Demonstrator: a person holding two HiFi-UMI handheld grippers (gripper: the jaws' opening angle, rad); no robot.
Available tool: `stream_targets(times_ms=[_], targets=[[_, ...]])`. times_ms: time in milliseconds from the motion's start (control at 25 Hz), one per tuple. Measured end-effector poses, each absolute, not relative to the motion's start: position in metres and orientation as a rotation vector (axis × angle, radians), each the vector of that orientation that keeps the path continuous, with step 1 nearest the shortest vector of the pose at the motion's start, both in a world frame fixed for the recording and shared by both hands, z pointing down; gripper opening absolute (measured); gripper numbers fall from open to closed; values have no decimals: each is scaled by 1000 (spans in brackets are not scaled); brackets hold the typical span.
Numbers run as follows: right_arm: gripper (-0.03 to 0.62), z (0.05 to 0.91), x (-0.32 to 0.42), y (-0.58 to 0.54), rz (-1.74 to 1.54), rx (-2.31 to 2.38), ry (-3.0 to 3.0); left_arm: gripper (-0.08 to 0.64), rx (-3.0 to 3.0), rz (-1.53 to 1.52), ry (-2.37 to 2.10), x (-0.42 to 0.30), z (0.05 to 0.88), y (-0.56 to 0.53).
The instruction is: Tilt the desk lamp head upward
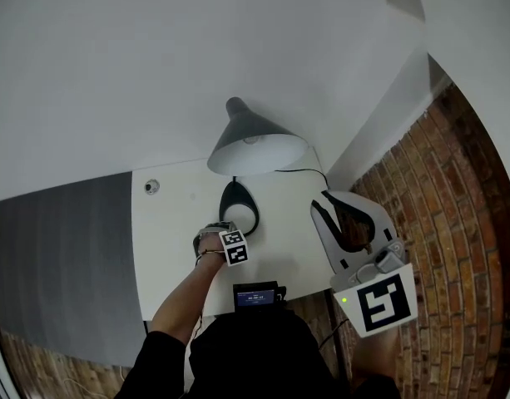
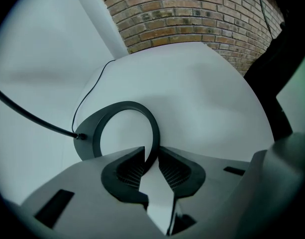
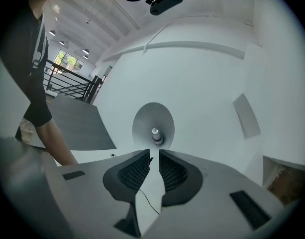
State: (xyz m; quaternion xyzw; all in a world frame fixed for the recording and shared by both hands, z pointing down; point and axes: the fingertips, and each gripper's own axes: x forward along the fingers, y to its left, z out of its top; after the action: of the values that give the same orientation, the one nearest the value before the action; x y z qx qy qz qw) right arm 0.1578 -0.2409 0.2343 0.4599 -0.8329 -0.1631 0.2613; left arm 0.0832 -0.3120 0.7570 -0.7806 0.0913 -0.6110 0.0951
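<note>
A person works a small desk lamp with two hand-held tools on a white desk top. The dark grey, cone-shaped lamp head stands just above the middle of the head view, its open mouth turned down and toward the camera, not yet raised.

Below it, near the centre of the frame, the left gripper points steeply down at the lamp's flat, dark ring base. Its own view shows the jaws a little apart and astride the right-hand rim of the ring. A sliver of white desk shows beside the rim, so the pads appear not to be clamping it. The placement suggests a hold-down: a hand at the base keeps a light lamp from sliding or tipping while the head is pushed.

At lower right of the head view, the right gripper lies nearly level and aims up and left toward the lamp. Its jaws stand narrowly apart with nothing between them. In the middle of its own view, just above the jaw tips, the shade's pale inside and the small bulb face it squarely. It looks lined up to take the rim, which it has not reached.
</note>
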Motion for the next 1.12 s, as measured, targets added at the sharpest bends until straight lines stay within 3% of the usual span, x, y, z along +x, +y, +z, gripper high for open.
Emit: stream_targets(times_ms=[760,960,1120], targets=[[62,312,157,-254,-169,1139,-2364,107,-2670,-1690,402,93,743,-293],[61,318,158,-252,-142,1148,-2360,55,-2697,-1674,462,91,744,-299],[61,323,158,-247,-100,1158,-2366,55,-2752,-1644,494,90,743,-298]])
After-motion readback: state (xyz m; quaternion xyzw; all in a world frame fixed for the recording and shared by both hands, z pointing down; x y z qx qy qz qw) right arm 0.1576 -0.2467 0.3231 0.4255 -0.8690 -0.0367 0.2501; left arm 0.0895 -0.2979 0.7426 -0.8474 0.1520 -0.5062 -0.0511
